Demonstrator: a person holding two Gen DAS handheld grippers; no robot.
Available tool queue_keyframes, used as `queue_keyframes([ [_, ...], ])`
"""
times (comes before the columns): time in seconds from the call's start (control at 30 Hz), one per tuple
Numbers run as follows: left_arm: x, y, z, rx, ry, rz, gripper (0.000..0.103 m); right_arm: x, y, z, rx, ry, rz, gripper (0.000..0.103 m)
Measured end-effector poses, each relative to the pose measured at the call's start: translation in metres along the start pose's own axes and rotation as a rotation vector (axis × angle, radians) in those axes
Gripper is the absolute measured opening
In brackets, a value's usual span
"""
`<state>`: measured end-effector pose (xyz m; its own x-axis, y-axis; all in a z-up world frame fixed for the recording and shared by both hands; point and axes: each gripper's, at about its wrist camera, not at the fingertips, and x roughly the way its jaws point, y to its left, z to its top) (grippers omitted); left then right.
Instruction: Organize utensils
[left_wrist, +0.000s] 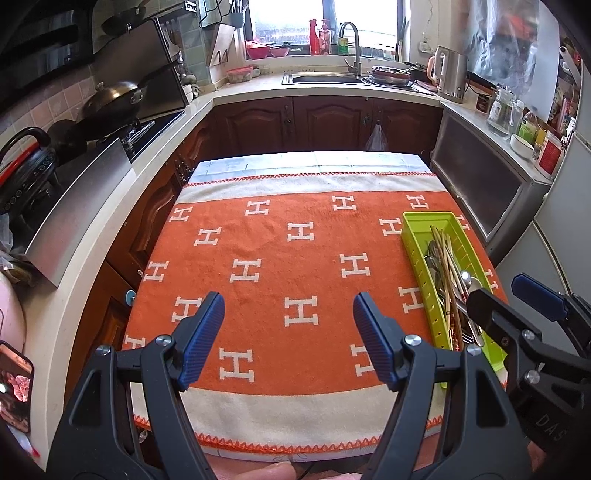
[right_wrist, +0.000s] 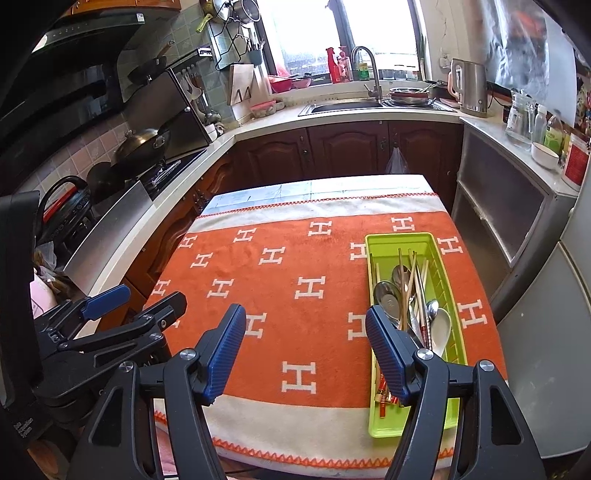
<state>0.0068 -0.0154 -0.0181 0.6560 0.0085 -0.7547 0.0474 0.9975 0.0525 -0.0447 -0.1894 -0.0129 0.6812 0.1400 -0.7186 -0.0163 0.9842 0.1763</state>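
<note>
A lime-green plastic tray (right_wrist: 400, 237) lies on the right side of the orange cloth. It holds metal spoons (right_wrist: 387, 300), a white spoon (right_wrist: 441, 326) and several wooden chopsticks (right_wrist: 410, 282), all lying lengthwise. In the left wrist view the same tray (left_wrist: 419, 221) and its utensils (left_wrist: 445, 266) sit at the right. My left gripper (left_wrist: 289, 308) hovers open over bare cloth, with nothing between its blue pads. To its right, my right gripper (right_wrist: 306, 319) is open and holds nothing, its right finger just above the tray's near left rim. Each gripper shows in the other's view: right gripper (left_wrist: 502, 291), left gripper (right_wrist: 153, 295).
The orange cloth with white H marks (left_wrist: 295, 258) covers a small table. A stove counter with a wok (left_wrist: 114, 99) runs along the left. The sink and tap (left_wrist: 351, 48) are at the back, with a kettle (left_wrist: 450, 74). Jars and a grey cabinet (left_wrist: 491, 192) stand close on the right.
</note>
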Motion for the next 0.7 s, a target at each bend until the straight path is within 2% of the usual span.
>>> queue_keyframes([
  [0.7,0.011,-0.004,-0.001,0.015,0.020,-0.019,0.070,0.017,-0.002,-0.005,0.017,0.033,0.006,0.068],
])
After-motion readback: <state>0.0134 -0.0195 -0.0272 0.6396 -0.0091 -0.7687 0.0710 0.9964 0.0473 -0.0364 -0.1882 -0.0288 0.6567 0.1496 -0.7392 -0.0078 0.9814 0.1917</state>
